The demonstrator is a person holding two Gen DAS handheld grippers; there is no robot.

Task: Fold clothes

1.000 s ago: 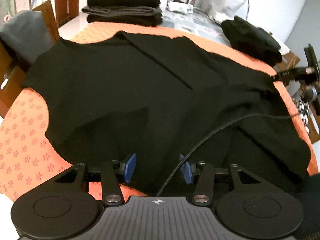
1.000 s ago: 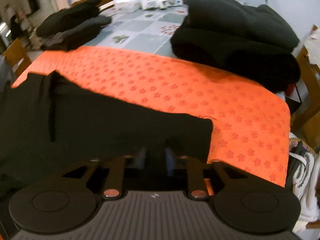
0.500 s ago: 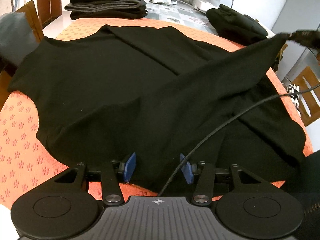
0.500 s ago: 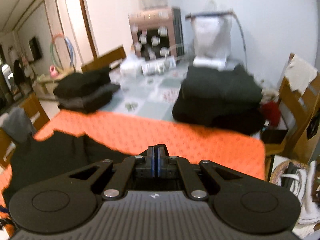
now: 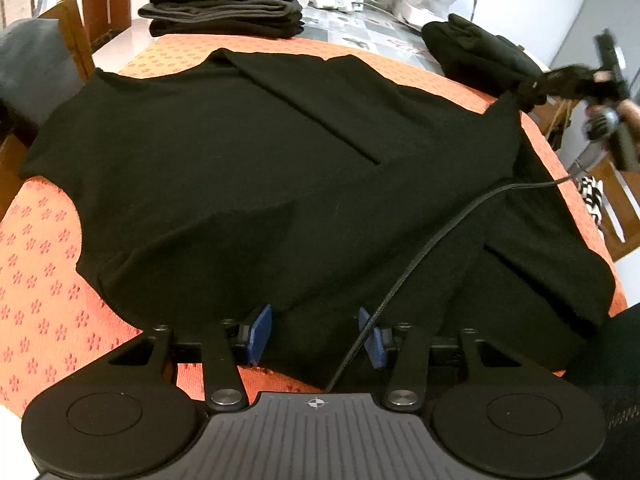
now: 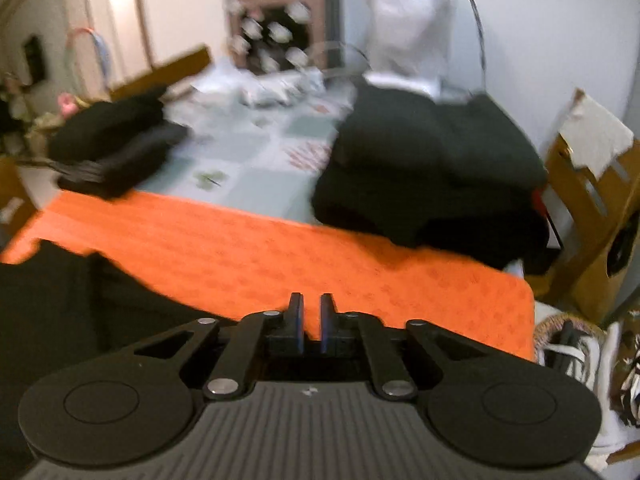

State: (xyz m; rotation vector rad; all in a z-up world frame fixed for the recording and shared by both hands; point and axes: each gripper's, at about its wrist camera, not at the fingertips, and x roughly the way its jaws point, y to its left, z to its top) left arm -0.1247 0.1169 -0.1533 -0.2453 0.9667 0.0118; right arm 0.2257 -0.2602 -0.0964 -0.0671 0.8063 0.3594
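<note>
Lying flat before the left tool (image 5: 315, 334) (fingers apart), the black shirt (image 5: 256, 168) is loose; the right tool (image 6: 311, 322), just opening, grips nothing.

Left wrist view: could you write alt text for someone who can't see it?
A black T-shirt lies spread over an orange flowered cloth, with the left gripper open over its near hem. A black cable crosses the shirt; folded dark clothes are stacked behind.

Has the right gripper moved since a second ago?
Yes. The right gripper has risen off the black shirt, up above the orange cloth; its jaws have just been opening, nothing between them.
</note>
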